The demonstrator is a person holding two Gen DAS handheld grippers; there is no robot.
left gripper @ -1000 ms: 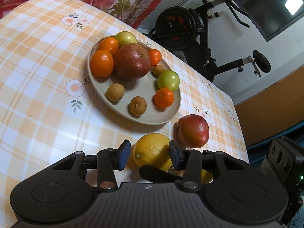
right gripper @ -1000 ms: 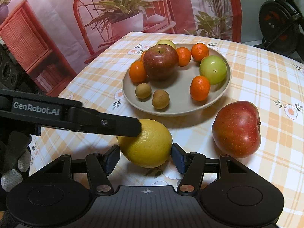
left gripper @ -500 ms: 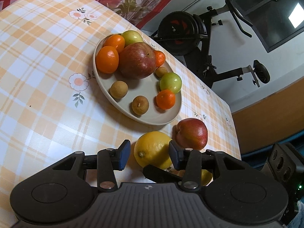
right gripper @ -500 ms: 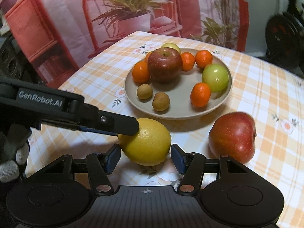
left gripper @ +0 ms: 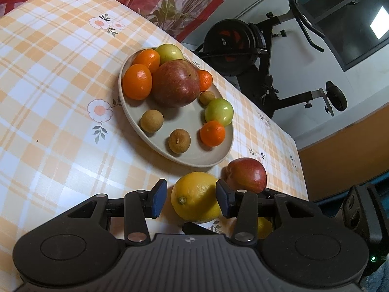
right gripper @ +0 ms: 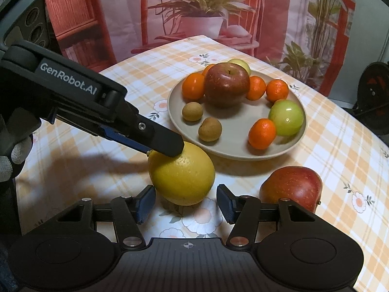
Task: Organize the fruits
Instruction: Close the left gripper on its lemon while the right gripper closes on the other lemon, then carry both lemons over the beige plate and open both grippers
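Ahead of your right claw hangs a red backdrop [right gripper: 194,12] printed with plants; past your left claw stands an exercise bike [left gripper: 255,56] against a white wall [left gripper: 304,73].

So the plate [right gripper: 175,119] sits mid-desk [right gripper: 340,146] with a big apple [right gripper: 227,86] toward its back and small fruit ringed around it. In front of the plate on the desk: lemon [right gripper: 182,175] on the left, another apple [right gripper: 291,185] to its right, apart.
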